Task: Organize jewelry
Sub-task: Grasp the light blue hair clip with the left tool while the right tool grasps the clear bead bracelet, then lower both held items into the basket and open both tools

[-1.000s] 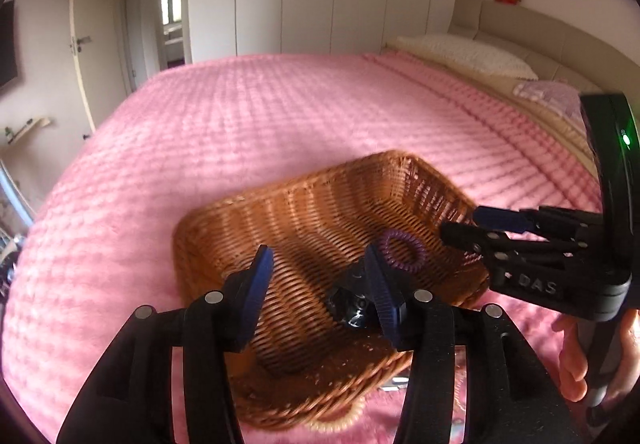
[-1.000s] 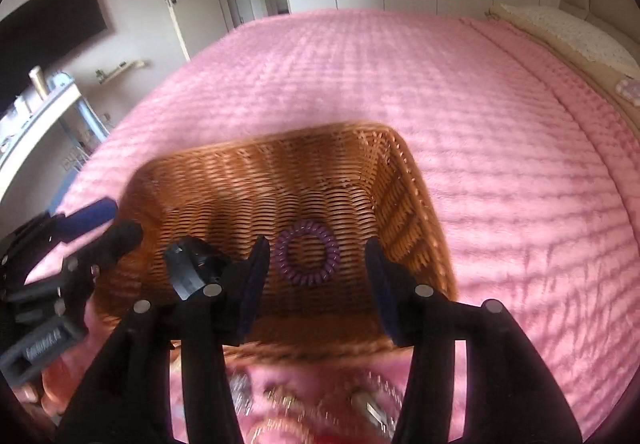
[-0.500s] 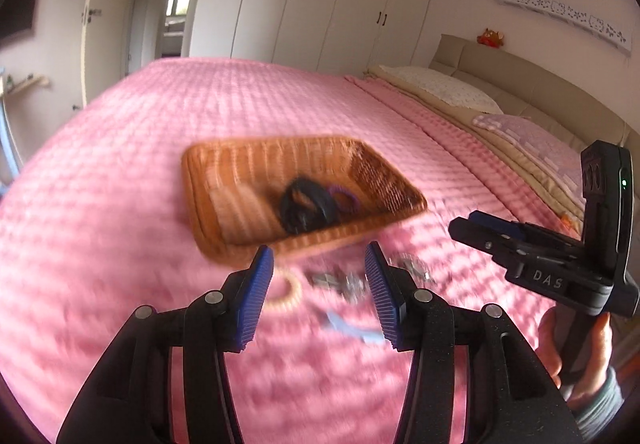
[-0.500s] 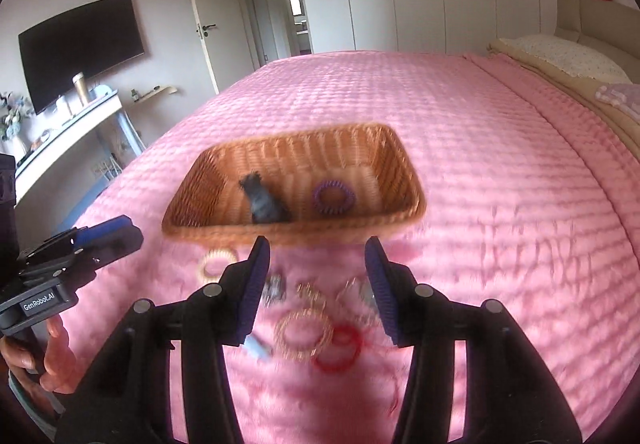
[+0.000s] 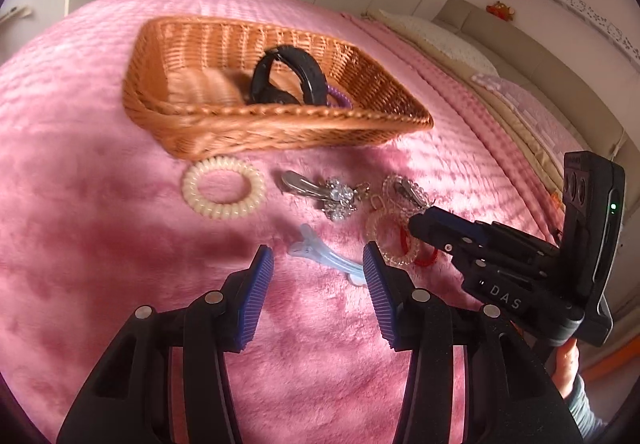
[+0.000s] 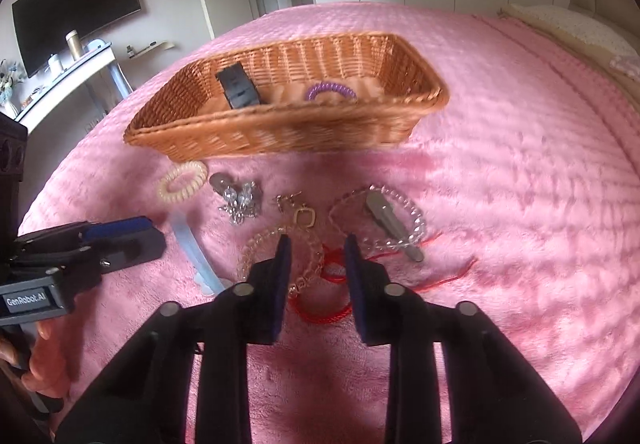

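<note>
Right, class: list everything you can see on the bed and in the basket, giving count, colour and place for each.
wicker basket: one, tan, on the pink bedspread
black hair clip: one, in the basket
purple coil tie: one, in the basket
cream coil tie: one, in front of the basket
rhinestone clip: one, silver, beside the cream tie
pale blue clip: one, near the left gripper
bead bracelet: one, clear, around a silver clip
red cord: one, under the right gripper
left gripper: open
right gripper: open
</note>
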Motion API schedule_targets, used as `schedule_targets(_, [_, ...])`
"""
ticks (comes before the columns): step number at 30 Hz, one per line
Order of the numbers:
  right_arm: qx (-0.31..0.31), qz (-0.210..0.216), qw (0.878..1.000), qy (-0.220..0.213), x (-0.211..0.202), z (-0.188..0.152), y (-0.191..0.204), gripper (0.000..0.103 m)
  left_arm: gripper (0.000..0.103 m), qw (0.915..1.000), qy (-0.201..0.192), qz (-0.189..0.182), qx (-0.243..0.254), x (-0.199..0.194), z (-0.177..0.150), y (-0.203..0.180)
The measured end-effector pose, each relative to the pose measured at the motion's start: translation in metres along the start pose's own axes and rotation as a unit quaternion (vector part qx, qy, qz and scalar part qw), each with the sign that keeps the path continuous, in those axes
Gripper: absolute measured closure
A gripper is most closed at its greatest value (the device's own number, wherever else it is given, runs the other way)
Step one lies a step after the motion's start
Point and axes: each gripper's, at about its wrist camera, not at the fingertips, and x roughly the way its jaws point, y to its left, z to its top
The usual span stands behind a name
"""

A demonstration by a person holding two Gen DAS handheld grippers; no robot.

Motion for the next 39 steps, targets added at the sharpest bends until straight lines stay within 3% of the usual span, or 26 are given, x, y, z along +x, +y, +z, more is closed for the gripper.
schedule_targets(3, [-0.013, -0.002, 1.000, -0.001, 0.002, 0.001, 0.007, 0.080, 0.059, 1.0000, 0.002, 0.008, 0.001, 0.007, 0.003, -0.003])
schedule_targets(9, [-0.021, -0.008, 0.999, 0.023, 0.017, 0.002, 0.011, 0.084, 0.081, 0.9998, 0.008, 0.019, 0.004, 0.013, 0.002, -0.005])
schedule_targets(12, [-0.027, -0.009, 0.999, 0.027, 0.021, 0.002, 0.014, 0.093, 0.083, 0.9998, 0.006, 0.020, 0.002, 0.015, 0.003, -0.006])
schedule_targets(13, [-0.030, -0.009, 0.999, 0.028, 0.022, 0.002, 0.015, 0.094, 0.090, 0.9998, 0.005, 0.020, 0.004, 0.015, 0.003, -0.007])
schedule_targets(39, [-0.004, 0.021, 0.999, -0.024, -0.007, -0.002, 0.007, 0.095, 0.096, 0.9984, -0.048, -0.003, 0.029, -0.024, 0.006, -0.012])
